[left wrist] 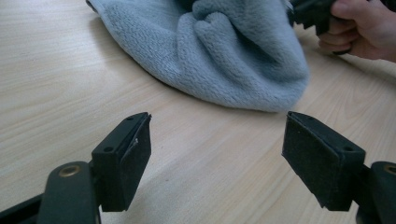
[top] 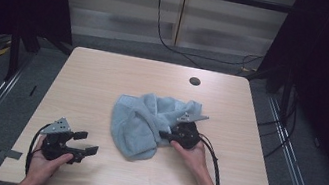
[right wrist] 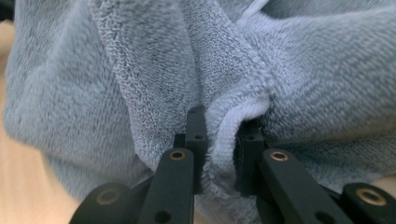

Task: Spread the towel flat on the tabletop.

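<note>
Jaws on our right gripper (right wrist: 219, 140) pinch a fold of the towel (top: 147, 120), its hem caught between the pads; those on our left gripper (left wrist: 217, 154) stand spread over bare table (top: 105, 72) near the front left corner. Our towel lies crumpled around the table's middle, slightly right. To lift it well, we judge the pinch should sit deep on the hem, not on loose pile, and our left should take a second edge before we spread it.

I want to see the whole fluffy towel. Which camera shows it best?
The high view: the whole crumpled grey-blue towel lies on the table. The left gripper view shows its near rounded end; the right gripper view shows a close-up fold between the right gripper jaws.
</note>
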A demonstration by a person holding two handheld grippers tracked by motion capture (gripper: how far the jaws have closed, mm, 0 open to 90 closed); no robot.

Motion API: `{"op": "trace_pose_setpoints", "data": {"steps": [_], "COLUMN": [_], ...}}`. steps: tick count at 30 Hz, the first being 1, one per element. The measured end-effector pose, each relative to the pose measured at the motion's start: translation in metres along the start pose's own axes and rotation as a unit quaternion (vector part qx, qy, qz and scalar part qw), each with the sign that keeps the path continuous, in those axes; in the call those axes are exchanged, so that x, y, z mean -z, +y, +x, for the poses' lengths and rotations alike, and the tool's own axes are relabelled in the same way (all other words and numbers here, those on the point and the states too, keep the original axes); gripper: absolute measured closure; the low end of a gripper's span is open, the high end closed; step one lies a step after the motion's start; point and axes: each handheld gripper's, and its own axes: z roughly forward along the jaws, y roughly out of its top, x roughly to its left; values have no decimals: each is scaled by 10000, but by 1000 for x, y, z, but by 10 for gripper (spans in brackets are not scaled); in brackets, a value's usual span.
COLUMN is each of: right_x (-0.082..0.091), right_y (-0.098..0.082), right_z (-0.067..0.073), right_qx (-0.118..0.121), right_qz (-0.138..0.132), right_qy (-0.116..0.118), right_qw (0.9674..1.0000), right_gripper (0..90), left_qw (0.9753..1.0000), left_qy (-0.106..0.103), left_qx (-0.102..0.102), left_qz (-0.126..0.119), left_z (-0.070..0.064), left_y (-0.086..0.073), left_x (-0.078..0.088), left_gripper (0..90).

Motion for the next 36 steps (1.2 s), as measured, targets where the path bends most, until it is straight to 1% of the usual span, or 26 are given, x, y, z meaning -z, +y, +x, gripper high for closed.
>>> {"op": "trace_pose_setpoints", "data": {"steps": [1,4,6,7,9,11,15,16,17,18,19,20,21,22,23,24,25,26,27,28,30,31,32,33,35,36], "right_x": [2,7,10,10,15,20,32,36,40,45,45,55,61,68,75,82,89,89,101,104,104,104,96,91,79,72], "right_y": [-2,-7,-11,-11,-22,-28,-40,-42,-43,-44,-44,-46,-48,-48,-48,-47,-44,-44,-37,-33,-25,-25,-16,-12,-3,0], "right_z": [3,16,25,25,40,48,58,60,62,63,63,65,66,64,63,62,58,58,49,44,32,32,19,14,8,4], "right_qx": [-4,182,320,320,396,457,492,495,545,586,586,581,543,475,392,343,252,252,76,19,12,12,-63,-162,-177,-244], "right_qz": [61,196,276,276,340,389,439,475,519,567,567,608,552,447,309,147,6,6,-300,-414,-483,-483,-439,-467,-470,-497], "right_qy": [39,73,172,172,356,428,522,530,519,483,483,381,326,323,230,8,-104,-104,-283,-358,-547,-547,-642,-719,-873,-827], "right_qw": [10000,9996,9990,9990,9980,9973,9965,9962,9958,9955,9955,9957,9965,9973,9985,9993,9996,9996,9991,9985,9973,9973,9970,9962,9949,9950], "right_gripper": [800,800,800,800,801,800,794,781,752,705,705,567,517,489,454,443,441,441,436,432,411,411,356,317,242,225], "left_qw": [10000,10000,10000,10000,10000,10000,9999,9999,9990,9989,9989,9992,9991,9989,9987,9985,9984,9984,9976,9969,9952,9952,9941,9937,9932,9926], "left_qy": [7,4,1,-3,-4,-17,-40,-40,-198,-219,-219,-152,-52,-48,-91,-164,-219,-219,-155,-168,-38,-38,24,39,35,88], "left_qx": [-1,8,3,1,-5,-29,-82,-82,-206,-177,-177,-158,-264,-274,-279,-265,-258,-258,-379,-416,-595,-595,-675,-728,-760,-794], "left_qz": [3,-16,-14,-13,-6,1,72,72,347,375,375,348,330,368,426,451,455,455,566,643,780,780,847,856,885,914], "left_z": [0,-1,-1,-1,-2,-2,-5,-5,-5,-6,-6,-7,-7,-7,-7,-6,-7,-7,-6,-5,-6,-6,-5,-5,-6,-8], "left_y": [0,1,1,1,2,4,9,9,15,18,18,21,27,30,33,35,37,37,36,34,29,29,26,26,26,24], "left_x": [0,0,0,0,-1,-3,-12,-12,-22,-26,-26,-29,-37,-41,-47,-53,-58,-58,-67,-70,-75,-75,-78,-78,-78,-77], "left_gripper": [236,237,237,237,238,241,246,248,240,225,226,232,236,247,256,265,308,374,397,419,516,566,592,607,612,612]}}
